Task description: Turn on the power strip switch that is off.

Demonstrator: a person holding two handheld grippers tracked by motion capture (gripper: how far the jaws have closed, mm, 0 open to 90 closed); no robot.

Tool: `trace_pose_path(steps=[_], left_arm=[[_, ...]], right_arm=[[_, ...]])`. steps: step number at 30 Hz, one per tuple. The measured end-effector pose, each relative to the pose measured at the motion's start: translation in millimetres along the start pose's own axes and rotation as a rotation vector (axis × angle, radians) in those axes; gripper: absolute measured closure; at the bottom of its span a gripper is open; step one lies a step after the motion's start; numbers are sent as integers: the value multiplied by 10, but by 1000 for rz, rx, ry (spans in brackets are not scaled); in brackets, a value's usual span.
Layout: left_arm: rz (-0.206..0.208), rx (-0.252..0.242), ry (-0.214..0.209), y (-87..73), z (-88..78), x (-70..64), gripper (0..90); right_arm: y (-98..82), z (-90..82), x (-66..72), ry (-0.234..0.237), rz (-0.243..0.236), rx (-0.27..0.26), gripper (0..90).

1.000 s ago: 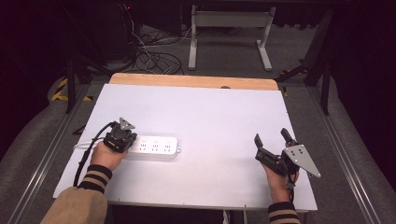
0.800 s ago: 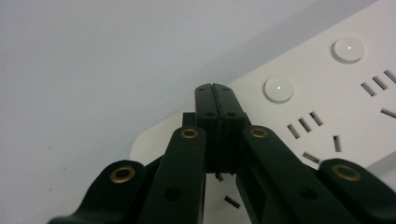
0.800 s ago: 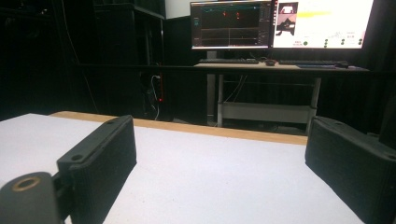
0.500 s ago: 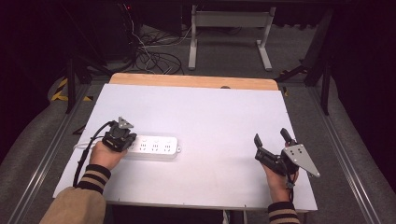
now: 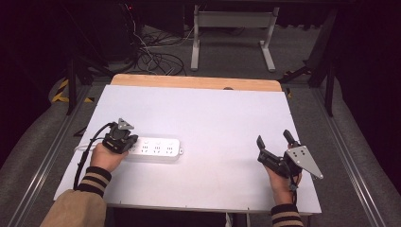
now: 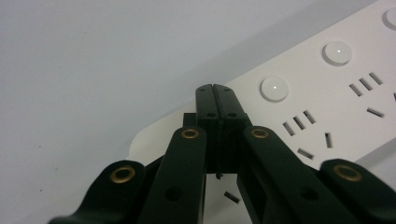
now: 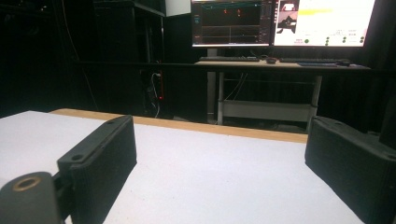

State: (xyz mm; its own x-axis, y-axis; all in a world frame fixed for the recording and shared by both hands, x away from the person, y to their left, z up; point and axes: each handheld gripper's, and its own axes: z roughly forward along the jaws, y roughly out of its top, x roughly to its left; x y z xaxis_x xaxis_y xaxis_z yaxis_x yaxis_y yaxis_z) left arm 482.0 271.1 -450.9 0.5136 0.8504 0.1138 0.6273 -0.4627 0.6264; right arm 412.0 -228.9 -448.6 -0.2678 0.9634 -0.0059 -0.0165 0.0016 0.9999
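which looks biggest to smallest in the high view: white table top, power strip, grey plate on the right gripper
1. white table top
2. power strip
3. grey plate on the right gripper; it sits above the table, nearer the camera, so its true size is less sure.

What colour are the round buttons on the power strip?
White, like the power strip itself; the round buttons show best in the left gripper view.

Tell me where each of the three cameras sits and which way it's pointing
High view: above the person's side, looking forward and down on the white table; both forearms, left gripper, right gripper.
Left gripper view: on the left gripper, looking down its shut jaws at the power strip.
Right gripper view: on the right gripper, looking level across the table to the monitor; jaws wide open.
Shared: the power strip, in the high and left gripper views.
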Motion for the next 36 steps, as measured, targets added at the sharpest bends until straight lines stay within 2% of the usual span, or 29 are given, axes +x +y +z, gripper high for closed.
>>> trace_pose_path(steps=[1, 4, 6, 7, 8, 9, 11, 14, 17, 20, 24, 25, 27, 29, 32, 34, 35, 36], left_arm=[[6, -7, -9, -5, -3, 8, 900], [-9, -20, -41, -10, -21, 58, 900], [7, -47, -8, -25, -41, 70, 898], [-7, -72, -10, -36, -64, 83, 880], [-8, -98, -5, -45, -94, 105, 822], [-16, -136, -12, -62, -129, 102, 828], [-13, -219, 9, -106, -233, 95, 850], [-46, -343, 19, -220, -405, 52, 899], [-58, -427, 52, -395, -580, -16, 900], [-107, -503, 74, -550, -770, -49, 900], [-132, -595, 137, -732, -996, -80, 900], [-136, -613, 165, -778, -1047, -85, 900], [-149, -644, 196, -850, -1111, -88, 900], [-151, -655, 228, -910, -1156, -83, 900], [-173, -673, 241, -981, -1189, -54, 900], [-168, -685, 241, -1016, -1193, -34, 898], [-164, -705, 247, -1034, -1192, -36, 856], [-152, -727, 238, -1043, -1186, -34, 751]], right_arm=[[0, 0, -1, 0, 0, 0, 94], [-3, 1, -5, -1, -1, -2, 94], [-5, 3, -6, -2, -1, 1, 94], [-6, 4, -6, -3, -2, 1, 94], [-6, 5, -6, -2, -2, 0, 94], [-7, 7, -6, -2, -2, 1, 94], [-8, 9, -4, -1, 0, 0, 94], [-6, 6, -4, -2, -2, 0, 97], [-2, -3, -7, -3, -2, -8, 103], [3, -5, -7, 0, 1, -13, 103], [8, 2, -2, 2, 1, -13, 103], [7, 5, 1, 2, -1, -14, 103], [6, 10, 5, 6, -2, -13, 103], [6, 11, 9, 7, -1, -13, 103], [6, 16, 14, 6, 0, -11, 103], [5, 21, 18, 4, -3, -8, 103], [5, 22, 19, 6, -1, -9, 103], [5, 23, 22, 8, -3, -11, 103]])
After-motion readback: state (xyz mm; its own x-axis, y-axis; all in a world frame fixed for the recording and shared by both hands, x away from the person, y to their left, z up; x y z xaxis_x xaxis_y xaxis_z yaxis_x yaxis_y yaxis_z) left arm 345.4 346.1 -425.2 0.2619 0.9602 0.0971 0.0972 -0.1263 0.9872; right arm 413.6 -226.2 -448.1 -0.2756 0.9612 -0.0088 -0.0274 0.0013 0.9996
